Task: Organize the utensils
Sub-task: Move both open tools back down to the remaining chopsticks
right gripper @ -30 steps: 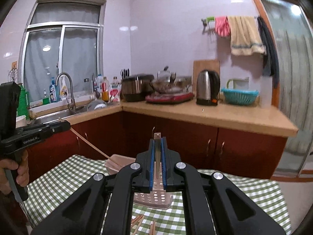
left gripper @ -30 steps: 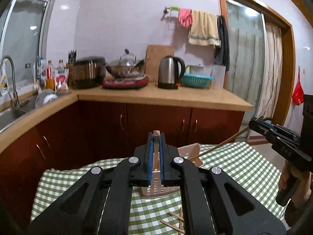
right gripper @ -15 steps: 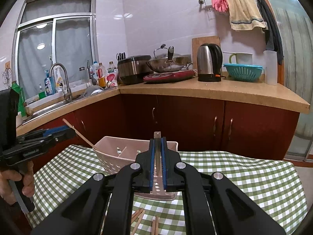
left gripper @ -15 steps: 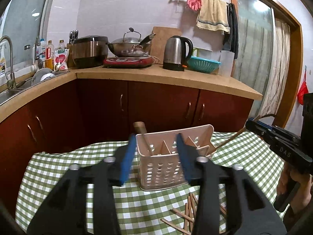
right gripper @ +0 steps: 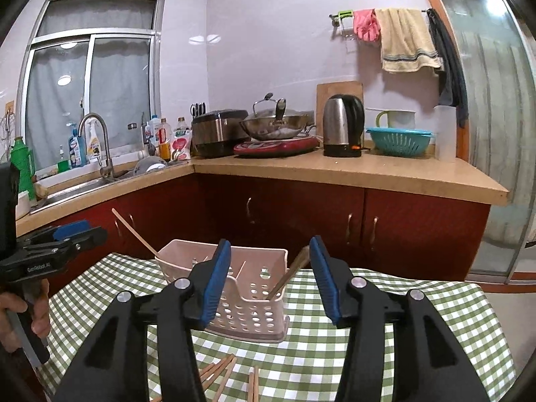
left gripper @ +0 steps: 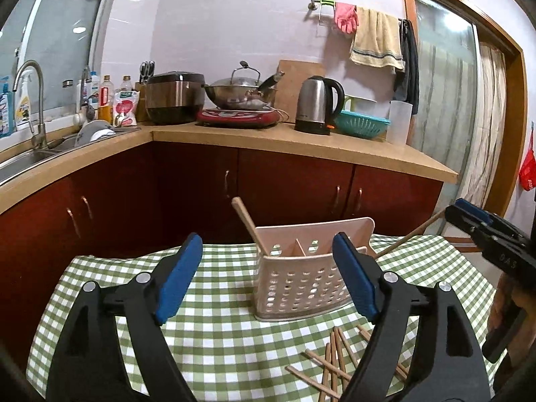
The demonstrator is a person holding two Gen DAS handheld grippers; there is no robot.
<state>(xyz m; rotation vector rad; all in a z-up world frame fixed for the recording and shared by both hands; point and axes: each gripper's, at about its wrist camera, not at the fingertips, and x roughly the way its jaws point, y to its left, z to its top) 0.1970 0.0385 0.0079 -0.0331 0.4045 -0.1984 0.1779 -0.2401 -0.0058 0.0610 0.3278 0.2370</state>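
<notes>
- Hovering at lower left and centre of the left wrist view: left gripper (left gripper: 268,276), blue pads spread wide, released, holding nothing.
- Leaning leftward in the left compartment of the pale pink perforated plastic utensil caddy (left gripper: 301,284) on the green-and-white checked tablecloth (left gripper: 217,335): one wooden chopstick (left gripper: 246,222).
- Standing slanted in the caddy's right end, in the right wrist view: a second wooden chopstick (right gripper: 288,276).
- Lying scattered at lower right of the left wrist view, near the caddy's base: loose wooden chopsticks (left gripper: 335,361), not yet sorted.
- Hanging open and empty at centre of the right wrist view: right gripper (right gripper: 269,281).
- Risking, in judgement: nudging the light caddy or tipping the slanted sticks while reaching down; pinching several thin sticks together.
</notes>
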